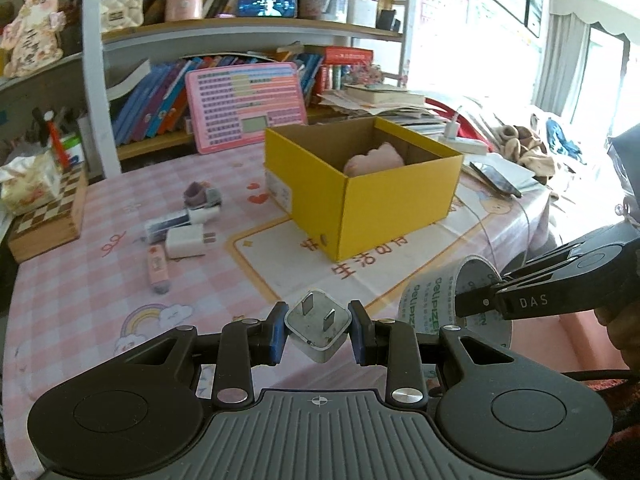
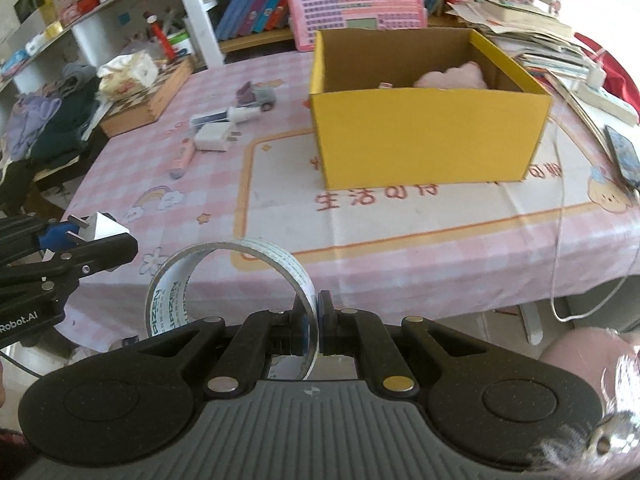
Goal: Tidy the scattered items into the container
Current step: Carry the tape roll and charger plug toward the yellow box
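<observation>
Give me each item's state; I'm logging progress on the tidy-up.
Left gripper: shut on white plug.
Right gripper: shut on tape roll.
Yellow box: open, pink item inside.
Second charger: lying on table.

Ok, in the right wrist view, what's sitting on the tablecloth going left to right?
Wooden checkered box → pink pen-like item → white charger → small toy truck → yellow box → phone at the right edge.

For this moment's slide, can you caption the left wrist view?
Left gripper holds a white plug adapter short of the yellow box; right gripper holds a tape roll.
</observation>
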Motion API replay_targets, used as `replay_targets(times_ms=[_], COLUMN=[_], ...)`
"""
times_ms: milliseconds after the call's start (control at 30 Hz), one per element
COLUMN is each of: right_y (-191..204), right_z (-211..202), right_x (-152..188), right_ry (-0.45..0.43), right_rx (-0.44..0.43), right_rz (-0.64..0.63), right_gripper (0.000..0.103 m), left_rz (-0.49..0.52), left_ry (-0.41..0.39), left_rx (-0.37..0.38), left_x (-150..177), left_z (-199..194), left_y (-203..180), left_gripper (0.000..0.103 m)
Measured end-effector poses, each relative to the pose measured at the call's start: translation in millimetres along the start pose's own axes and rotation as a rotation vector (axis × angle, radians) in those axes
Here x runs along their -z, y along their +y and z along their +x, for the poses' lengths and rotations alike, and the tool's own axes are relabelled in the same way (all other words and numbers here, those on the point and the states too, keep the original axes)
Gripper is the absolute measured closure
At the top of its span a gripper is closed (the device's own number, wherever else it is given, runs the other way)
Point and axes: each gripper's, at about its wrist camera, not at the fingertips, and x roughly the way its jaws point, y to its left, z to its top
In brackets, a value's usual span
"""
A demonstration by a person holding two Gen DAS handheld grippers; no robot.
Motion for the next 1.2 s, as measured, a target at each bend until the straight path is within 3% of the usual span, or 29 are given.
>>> replay_targets(times_ms=[1200], right_y=[-107.3], right_z=[-13.5], right_x=[-11.9], right_ry=[-0.021], right_rx=[0.115], right_rz=[0.128], right_gripper=[0.098], left_rz=[0.135], left_ry=[-0.028], left_rx=[0.167], left_x=[-61.6], left_z=[69.6], left_y=[-72.9], left_gripper=[0.073])
